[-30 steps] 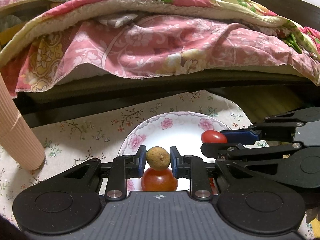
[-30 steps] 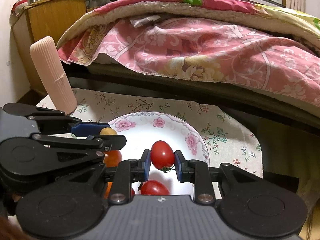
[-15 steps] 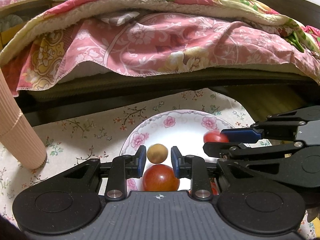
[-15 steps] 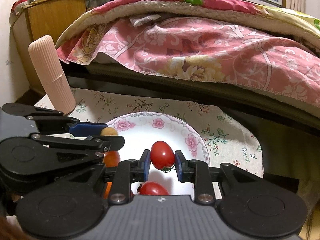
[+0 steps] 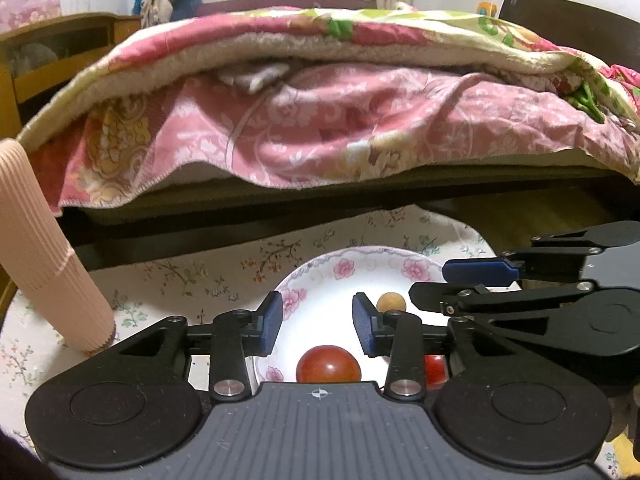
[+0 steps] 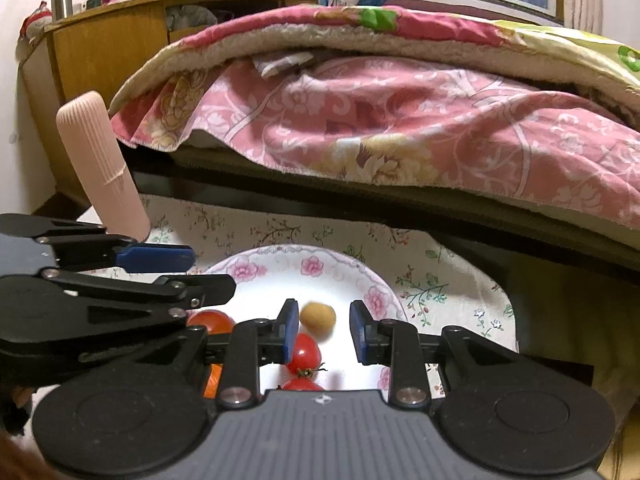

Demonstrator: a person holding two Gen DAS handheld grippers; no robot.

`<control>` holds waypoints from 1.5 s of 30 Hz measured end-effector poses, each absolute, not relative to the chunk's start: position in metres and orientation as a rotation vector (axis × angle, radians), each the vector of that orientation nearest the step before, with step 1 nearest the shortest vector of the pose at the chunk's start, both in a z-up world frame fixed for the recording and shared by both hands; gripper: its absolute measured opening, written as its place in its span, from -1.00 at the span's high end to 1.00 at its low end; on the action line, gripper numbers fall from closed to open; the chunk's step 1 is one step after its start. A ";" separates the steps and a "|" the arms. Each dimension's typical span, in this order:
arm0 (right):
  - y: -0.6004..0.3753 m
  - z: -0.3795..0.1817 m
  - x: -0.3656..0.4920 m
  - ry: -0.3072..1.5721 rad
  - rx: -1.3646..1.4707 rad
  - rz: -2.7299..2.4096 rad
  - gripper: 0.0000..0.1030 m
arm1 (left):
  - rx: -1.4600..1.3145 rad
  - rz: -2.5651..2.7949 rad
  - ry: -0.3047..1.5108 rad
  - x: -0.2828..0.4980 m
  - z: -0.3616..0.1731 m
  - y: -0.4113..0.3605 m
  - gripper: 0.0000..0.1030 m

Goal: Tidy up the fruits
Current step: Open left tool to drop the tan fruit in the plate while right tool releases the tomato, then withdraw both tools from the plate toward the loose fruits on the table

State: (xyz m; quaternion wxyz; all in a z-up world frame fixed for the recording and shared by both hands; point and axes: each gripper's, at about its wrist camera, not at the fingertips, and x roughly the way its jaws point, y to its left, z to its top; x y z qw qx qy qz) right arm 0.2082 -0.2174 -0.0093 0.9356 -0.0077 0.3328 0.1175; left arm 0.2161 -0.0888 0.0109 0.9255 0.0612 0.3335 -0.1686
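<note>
Both your tongs hang released over the floral plate [image 5: 320, 276], gripping nothing. The small tan fruit [image 6: 318, 317] lies on the plate just ahead of your right gripper [image 6: 324, 330], almost centred in its gap and a little toward its left finger; from your left gripper [image 5: 316, 322] it sits off past the right finger. Your right hand is plainly the nearer. Roundish, it offers no long axis to align with. A red tomato [image 6: 306, 354] lies just below the right tongs, a larger one [image 5: 328, 365] beneath the left.
</note>
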 end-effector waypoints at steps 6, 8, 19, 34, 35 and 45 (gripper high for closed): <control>-0.220 0.003 0.200 0.659 -0.009 0.234 0.42 | 0.132 -0.350 0.675 0.206 0.022 -0.090 -0.05; -0.221 0.009 0.197 0.649 0.005 0.233 0.42 | 0.138 -0.348 0.672 0.199 0.025 -0.089 -0.06; -0.213 0.029 0.159 0.612 0.037 0.257 0.42 | 0.143 -0.343 0.652 0.157 0.047 -0.080 -0.07; -0.198 0.033 0.099 0.627 0.082 0.249 0.41 | 0.116 -0.339 0.657 0.106 0.056 -0.065 -0.14; -0.197 0.033 0.095 0.629 0.079 0.251 0.41 | 0.115 -0.339 0.660 0.104 0.056 -0.064 -0.14; -0.191 0.026 0.070 0.666 0.092 0.251 0.41 | 0.108 -0.356 0.715 0.086 0.046 -0.058 -0.15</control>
